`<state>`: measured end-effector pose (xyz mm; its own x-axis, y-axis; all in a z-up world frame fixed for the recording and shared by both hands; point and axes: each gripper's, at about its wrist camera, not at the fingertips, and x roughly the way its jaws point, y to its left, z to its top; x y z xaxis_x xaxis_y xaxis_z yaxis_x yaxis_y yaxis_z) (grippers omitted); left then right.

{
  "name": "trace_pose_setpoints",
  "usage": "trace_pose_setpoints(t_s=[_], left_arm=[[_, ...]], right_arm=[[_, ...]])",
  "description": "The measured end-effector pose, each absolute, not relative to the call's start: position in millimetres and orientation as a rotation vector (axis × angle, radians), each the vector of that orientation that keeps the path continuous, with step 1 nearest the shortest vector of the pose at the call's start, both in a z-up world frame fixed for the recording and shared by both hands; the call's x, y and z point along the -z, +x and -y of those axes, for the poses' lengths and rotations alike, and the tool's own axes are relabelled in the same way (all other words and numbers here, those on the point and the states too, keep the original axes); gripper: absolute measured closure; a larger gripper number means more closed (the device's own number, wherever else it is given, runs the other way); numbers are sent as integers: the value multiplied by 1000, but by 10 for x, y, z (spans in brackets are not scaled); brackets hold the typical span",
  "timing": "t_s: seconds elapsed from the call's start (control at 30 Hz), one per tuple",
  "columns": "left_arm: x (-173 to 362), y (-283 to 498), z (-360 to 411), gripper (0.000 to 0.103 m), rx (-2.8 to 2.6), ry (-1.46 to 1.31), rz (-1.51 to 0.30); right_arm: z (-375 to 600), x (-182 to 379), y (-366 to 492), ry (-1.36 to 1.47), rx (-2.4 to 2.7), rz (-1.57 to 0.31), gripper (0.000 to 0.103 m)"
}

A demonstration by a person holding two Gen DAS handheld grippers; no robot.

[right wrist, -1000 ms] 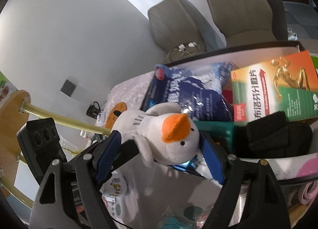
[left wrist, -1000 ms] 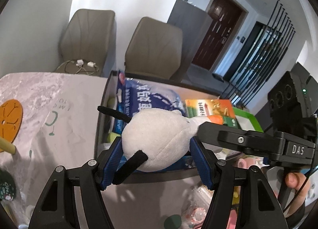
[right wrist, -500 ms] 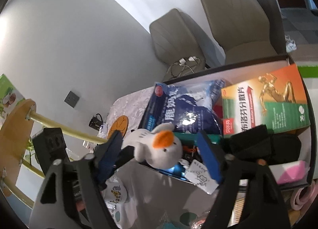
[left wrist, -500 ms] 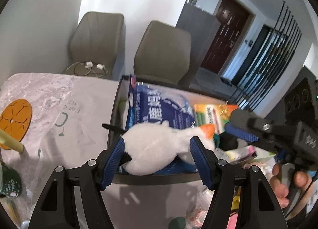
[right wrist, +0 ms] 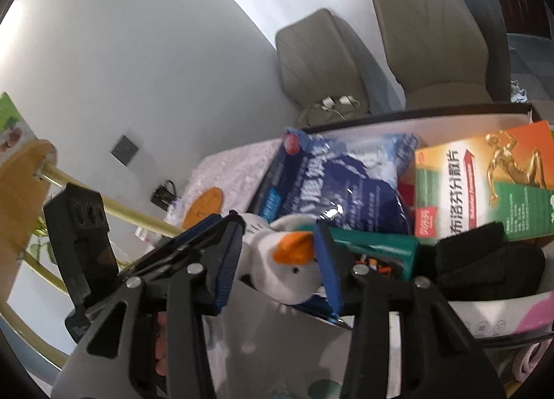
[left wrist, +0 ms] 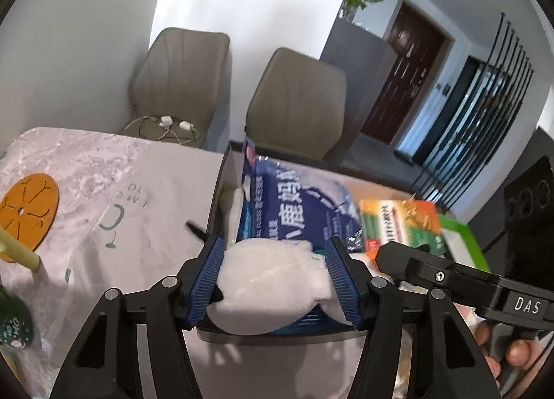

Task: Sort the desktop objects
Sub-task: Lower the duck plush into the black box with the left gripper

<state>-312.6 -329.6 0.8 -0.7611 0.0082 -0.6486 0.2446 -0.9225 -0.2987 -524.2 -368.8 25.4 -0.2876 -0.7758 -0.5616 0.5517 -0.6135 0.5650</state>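
Left gripper (left wrist: 273,274) jaws closing, blue pads pressed on the body of a white plush duck (left wrist: 273,277) over the near rim of a dark box (left wrist: 214,205) on the table (left wrist: 145,198); the right gripper's black arm crosses at right, orange coaster (left wrist: 26,212) and two beige chairs (left wrist: 294,101) around. Right gripper (right wrist: 275,260) jaws closing, pads squeezing the duck's head, orange beak up, at the box's near edge; the box holds a blue packet (right wrist: 332,184), an orange-green carton (right wrist: 484,177) and a black item (right wrist: 484,260).
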Motion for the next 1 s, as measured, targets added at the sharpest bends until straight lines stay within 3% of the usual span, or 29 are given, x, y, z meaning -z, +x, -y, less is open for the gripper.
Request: trace_pose_setpoints(t_s=[0.63, 1.0], left_arm=[[64, -3201, 3138, 41, 2800, 1108, -508], [229, -3312, 3141, 41, 2755, 1157, -485]], right_arm=[[3552, -403, -5116, 1074, 1999, 105, 61], [3652, -97, -5222, 1158, 1957, 66, 76]])
